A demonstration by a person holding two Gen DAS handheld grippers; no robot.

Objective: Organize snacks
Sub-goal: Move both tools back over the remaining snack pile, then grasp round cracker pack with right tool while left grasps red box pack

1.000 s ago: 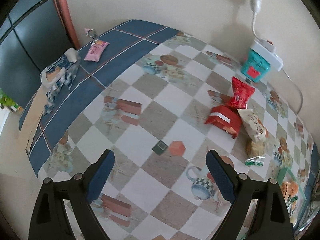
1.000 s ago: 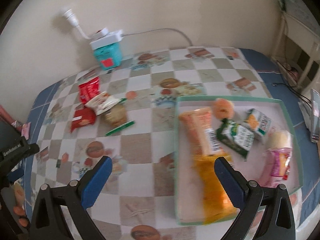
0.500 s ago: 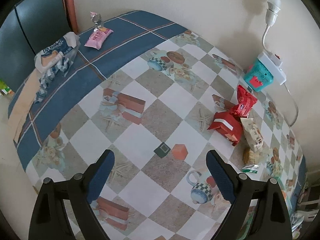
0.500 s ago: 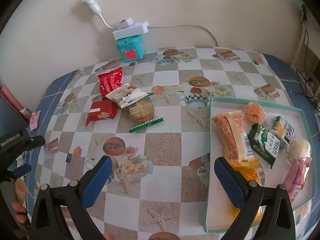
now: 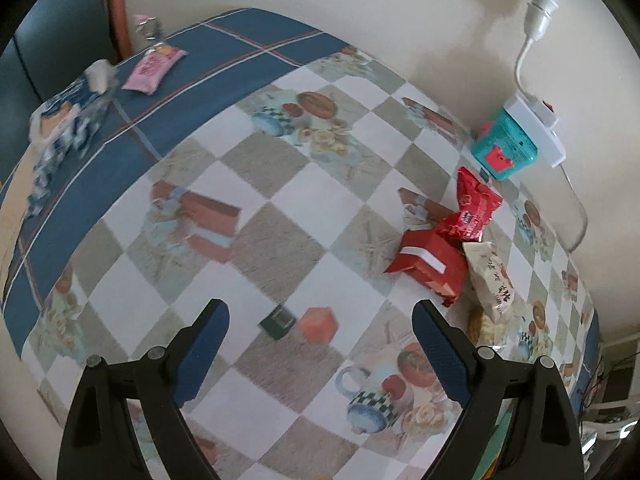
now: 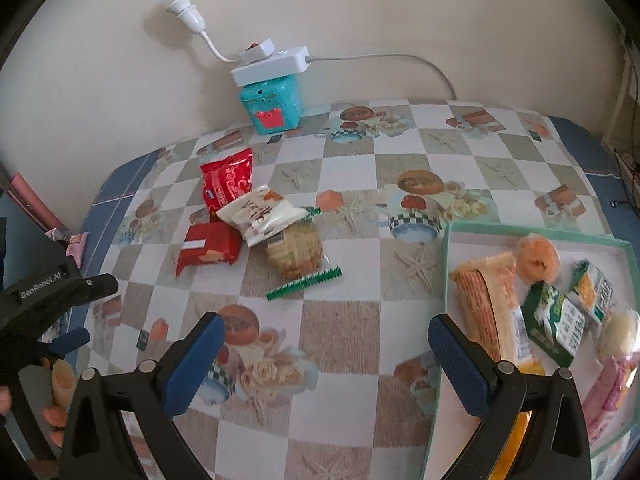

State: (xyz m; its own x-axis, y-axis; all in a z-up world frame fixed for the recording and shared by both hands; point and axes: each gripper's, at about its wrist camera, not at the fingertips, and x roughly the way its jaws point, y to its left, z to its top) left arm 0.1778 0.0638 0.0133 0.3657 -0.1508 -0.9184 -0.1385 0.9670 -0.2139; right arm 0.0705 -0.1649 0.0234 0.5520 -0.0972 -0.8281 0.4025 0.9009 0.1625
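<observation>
So, left to right across the table [image 6: 344, 312], which is covered by a checkered cloth with teacup and starfish prints.

Way over at 9 o'clock in the right wrist view, the left gripper [image 6: 60, 312] is seen from the side, held by a hand [image 6: 52, 420] whose fingertips peek in at the bottom corner. In its own view the left gripper [image 5: 320, 340] is spread wide, blue pads well apart, nothing caught between them, just bare tablecloth underneath.

Next, at around 10 to 11 o'clock, the loose snack pile is found: a red flat pack [image 6: 210, 247] with a white stripe, a red crinkly bag [image 6: 228, 183] behind it, a white pouch [image 6: 262, 214] lying over both, and a clear-wrapped round cracker pack [image 6: 295, 251] touching the pouch, its green crimped edge [image 6: 305, 283] sticking out toward the camera.

At 12 o'clock, against the wall, a teal box [image 6: 272, 104] is topped by a white power strip [image 6: 270, 65].

The right gripper [image 6: 326, 358] is held wide open at 6 o'clock, nothing gripped.

At 3 to 4 o'clock, a green-rimmed tray [image 6: 445, 264] is already loaded: an orange long pack [image 6: 490, 300], a round orange snack [image 6: 537, 259], two green-and-white packets [image 6: 558, 320], and a pink one [image 6: 610, 392] at the far edge.
</observation>
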